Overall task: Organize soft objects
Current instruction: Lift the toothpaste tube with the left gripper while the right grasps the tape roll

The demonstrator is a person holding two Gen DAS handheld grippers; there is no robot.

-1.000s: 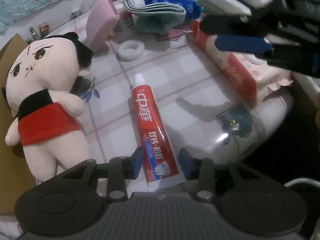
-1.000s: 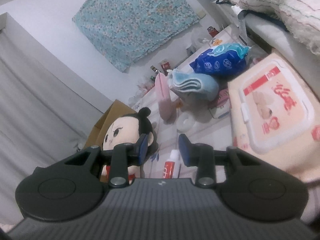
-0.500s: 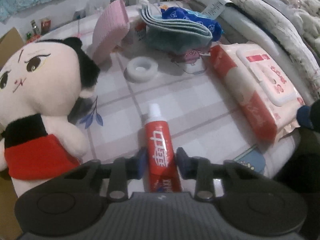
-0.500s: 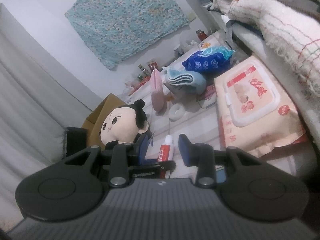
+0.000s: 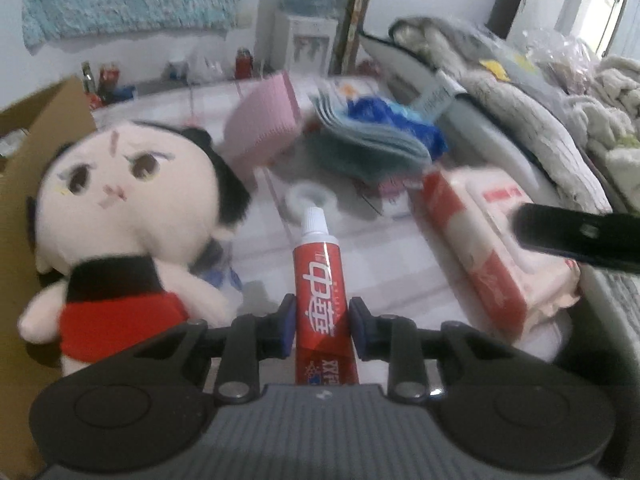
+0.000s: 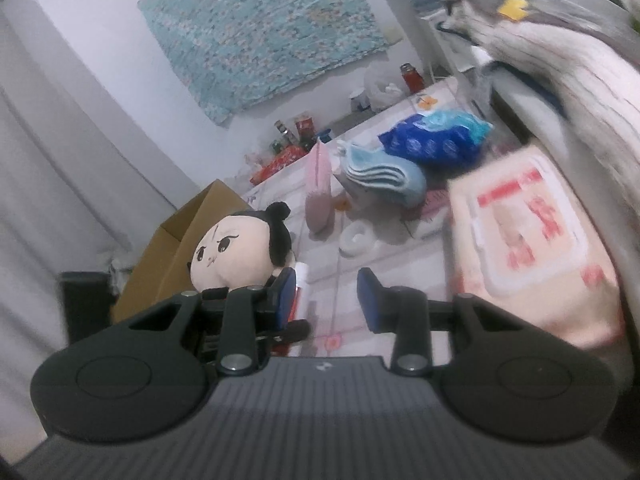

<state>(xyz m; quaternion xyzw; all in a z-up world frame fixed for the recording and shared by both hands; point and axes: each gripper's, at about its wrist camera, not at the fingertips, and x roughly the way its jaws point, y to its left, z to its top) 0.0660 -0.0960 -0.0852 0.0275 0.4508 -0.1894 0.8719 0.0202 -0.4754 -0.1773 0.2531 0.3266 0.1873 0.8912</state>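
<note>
While the left hand-held gripper [image 5: 322, 330] clamps the tube [image 5: 322, 300] mid-body, it likely dents; doll [image 5: 124, 216] at 10 o'clock. Right hand-held gripper [image 6: 326, 300] open, empty.

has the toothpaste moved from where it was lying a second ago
Yes. The toothpaste, now shut in the left gripper, points its cap at the tape roll, lifted off the table.

My left claw [image 5: 322, 330] is dull black plastic, and between its blue pads [image 5: 287, 330] sits a shiny, smooth toothpaste tube [image 5: 323, 300]. Beside my claw, the doll [image 5: 120, 216] is soft, fuzzy cloth. The wipes pack [image 5: 488, 248] on the other side looks like smooth, crinkly plastic.
</note>
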